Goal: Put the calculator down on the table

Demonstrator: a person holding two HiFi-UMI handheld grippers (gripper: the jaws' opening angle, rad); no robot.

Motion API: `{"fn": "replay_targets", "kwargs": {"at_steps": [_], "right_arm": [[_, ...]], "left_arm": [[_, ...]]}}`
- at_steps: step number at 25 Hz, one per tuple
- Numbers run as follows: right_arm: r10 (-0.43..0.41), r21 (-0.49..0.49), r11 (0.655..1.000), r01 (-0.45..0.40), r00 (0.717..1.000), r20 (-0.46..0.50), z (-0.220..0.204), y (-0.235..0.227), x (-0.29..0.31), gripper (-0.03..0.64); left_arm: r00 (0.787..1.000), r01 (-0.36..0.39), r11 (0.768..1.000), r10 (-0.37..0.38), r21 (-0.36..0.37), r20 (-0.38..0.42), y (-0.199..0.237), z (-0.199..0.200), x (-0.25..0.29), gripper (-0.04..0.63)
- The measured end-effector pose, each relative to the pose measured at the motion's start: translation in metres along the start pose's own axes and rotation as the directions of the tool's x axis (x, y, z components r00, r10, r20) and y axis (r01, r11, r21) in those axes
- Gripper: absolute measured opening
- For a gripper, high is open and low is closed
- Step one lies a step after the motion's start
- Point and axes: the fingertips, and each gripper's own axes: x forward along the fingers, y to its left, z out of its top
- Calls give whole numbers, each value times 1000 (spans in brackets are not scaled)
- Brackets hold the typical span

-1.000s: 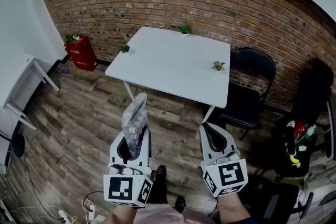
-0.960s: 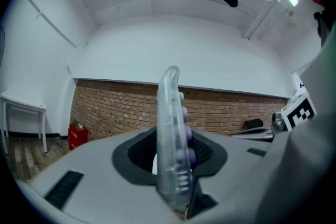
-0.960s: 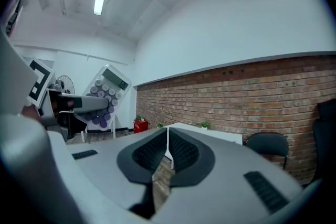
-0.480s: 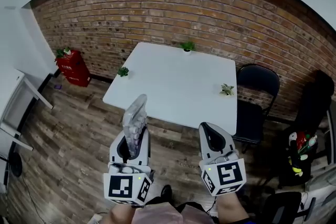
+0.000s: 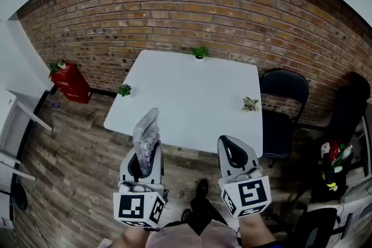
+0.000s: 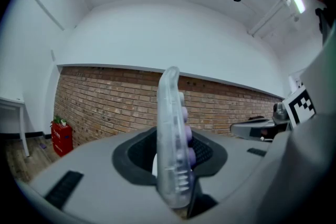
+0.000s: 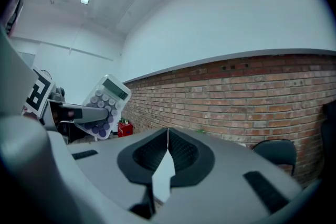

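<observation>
Two grippers hang short of the white table (image 5: 192,90), the left gripper (image 5: 144,155) pinching the calculator (image 5: 146,128) upright by its lower end, the right gripper (image 5: 231,147) closed and empty, so releasing it on edge could topple it.

A plain office room: brick wall (image 5: 192,3), white table (image 5: 192,96), black chair (image 5: 283,90).

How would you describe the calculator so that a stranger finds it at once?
Before the brick wall stands a white table, and two grippers hover before its near edge. The left gripper holds the calculator upright in its jaws: a pale, see-through slab with purple keys, while the right gripper holds nothing.
</observation>
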Motion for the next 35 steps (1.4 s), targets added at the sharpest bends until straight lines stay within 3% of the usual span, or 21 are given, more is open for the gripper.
{"fn": "replay_targets", "kwargs": {"at_steps": [10,20,29,35], "right_arm": [[-9,35,999,9,1000,-25,-18,-68,97,6],[20,45,999,-20,1000,12,9,-137,190,5],[33,21,999,-35,997,70,46,-162,220,4],[22,26,999,-23,998,55,42,-164,236,5]], "left_arm": [[998,25,1000,-24,17,-50,6,-16,117,133],[999,33,998,-31,49,-37,1,8,235,133],[1000,28,997,-29,75,10,-2,42,276,133],[999,34,997,-33,75,-15,10,33,288,133]]}}
